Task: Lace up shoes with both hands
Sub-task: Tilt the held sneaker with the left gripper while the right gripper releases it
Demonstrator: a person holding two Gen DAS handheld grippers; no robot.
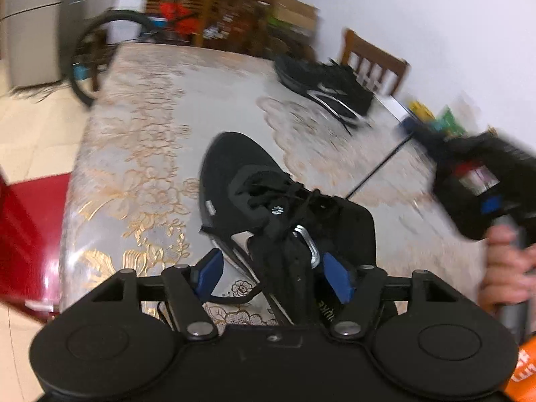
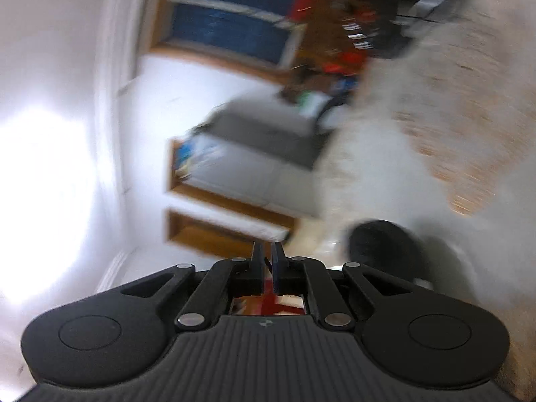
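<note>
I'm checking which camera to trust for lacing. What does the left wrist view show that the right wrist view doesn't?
Only the left wrist view shows the black lace-up sneaker standing between the open left claw, a taut black lace running toward the right claw, and a second black shoe farther back. Only the right wrist view shows the right claw shut, with a blurred wall and shelves beyond. Both show the floral tablecloth.

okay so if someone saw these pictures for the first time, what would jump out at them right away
The black shoe stands out first, lying on the floral tablecloth with its heel end between the open left tongs. A second black shoe lies further back near a wooden chair. At the right edge, a hand holds the blurred right tongs, whose own view shows them shut.
</note>
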